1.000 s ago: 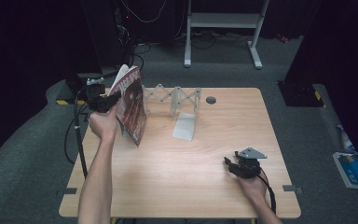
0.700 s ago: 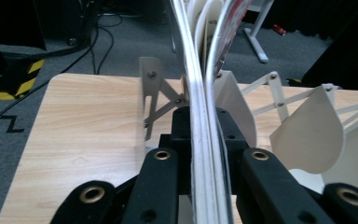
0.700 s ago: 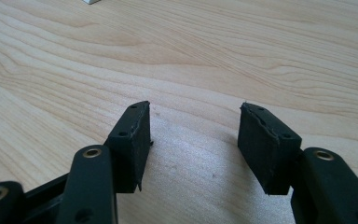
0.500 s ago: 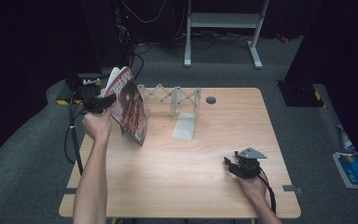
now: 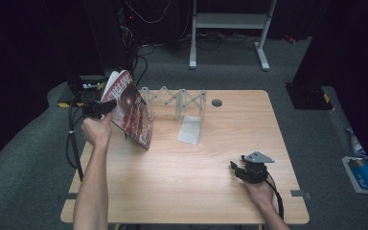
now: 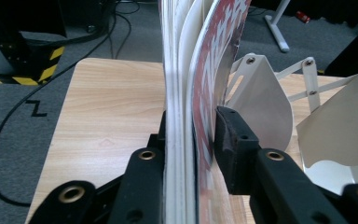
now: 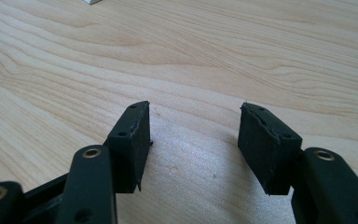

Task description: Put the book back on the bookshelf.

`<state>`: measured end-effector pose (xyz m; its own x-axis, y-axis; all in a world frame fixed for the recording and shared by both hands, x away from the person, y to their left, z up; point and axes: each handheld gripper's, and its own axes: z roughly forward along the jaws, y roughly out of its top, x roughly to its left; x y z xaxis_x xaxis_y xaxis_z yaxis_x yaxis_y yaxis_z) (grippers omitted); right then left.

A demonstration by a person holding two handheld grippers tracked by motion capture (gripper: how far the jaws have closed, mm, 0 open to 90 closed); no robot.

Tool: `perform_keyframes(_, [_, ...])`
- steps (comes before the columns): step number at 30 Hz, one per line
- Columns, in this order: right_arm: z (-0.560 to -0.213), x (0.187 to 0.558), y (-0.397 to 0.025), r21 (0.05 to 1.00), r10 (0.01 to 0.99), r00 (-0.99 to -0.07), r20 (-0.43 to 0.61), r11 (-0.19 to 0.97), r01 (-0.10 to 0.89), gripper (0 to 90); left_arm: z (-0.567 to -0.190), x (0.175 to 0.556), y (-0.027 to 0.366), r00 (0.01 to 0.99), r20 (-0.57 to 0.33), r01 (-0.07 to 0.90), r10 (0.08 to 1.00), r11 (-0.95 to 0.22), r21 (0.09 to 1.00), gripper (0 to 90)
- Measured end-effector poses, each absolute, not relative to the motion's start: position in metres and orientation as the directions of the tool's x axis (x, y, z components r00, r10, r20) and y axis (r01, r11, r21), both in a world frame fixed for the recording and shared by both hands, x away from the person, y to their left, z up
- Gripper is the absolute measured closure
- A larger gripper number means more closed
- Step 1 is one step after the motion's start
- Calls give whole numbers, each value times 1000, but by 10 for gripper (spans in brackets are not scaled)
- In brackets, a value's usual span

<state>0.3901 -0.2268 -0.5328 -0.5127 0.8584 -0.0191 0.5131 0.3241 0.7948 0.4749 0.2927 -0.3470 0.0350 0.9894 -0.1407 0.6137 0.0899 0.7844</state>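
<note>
A magazine with a red and white cover (image 5: 130, 111) is held up on edge over the table's left side, leaning toward a white accordion-style file rack (image 5: 175, 99). My left gripper (image 5: 100, 108) is shut on the magazine; in the left gripper view its pages (image 6: 186, 70) run up between the two black jaws, with the rack's white dividers (image 6: 265, 98) just beyond. My right gripper (image 5: 242, 171) rests low on the table at the front right, open; in the right gripper view its gap (image 7: 193, 135) holds only bare wood.
The wooden table (image 5: 196, 191) has a round grommet (image 5: 216, 102) near its far edge. Cables and a black stand with yellow-black tape (image 5: 84, 88) lie on the floor at the left. A white desk frame (image 5: 230, 24) stands behind; a blue-and-white item (image 5: 364, 172) lies on the floor right.
My left gripper has carried the magazine slightly left and up, away from the rack. The right gripper has stayed put.
</note>
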Motion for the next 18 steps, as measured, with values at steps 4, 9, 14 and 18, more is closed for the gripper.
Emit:
perform_keyframes(4, [-533, 390, -227, 795, 858, -513, -19, 324, 513, 439, -348, 474, 293, 21, -110, 615, 994, 74, 785, 660])
perform_keyframes(9, [-533, 390, -227, 795, 858, -513, -19, 324, 513, 438, -352, 472, 297, 19, -161, 618, 987, 115, 777, 642])
perform_keyframes(14, [-533, 390, -227, 795, 858, -513, -19, 324, 513, 438, -355, 471, 300, 13, -171, 617, 985, 127, 777, 592])
perform_keyframes(18, [-533, 390, -227, 795, 858, -513, -19, 324, 513, 438, -353, 467, 302, 24, -184, 606, 983, 132, 784, 546])
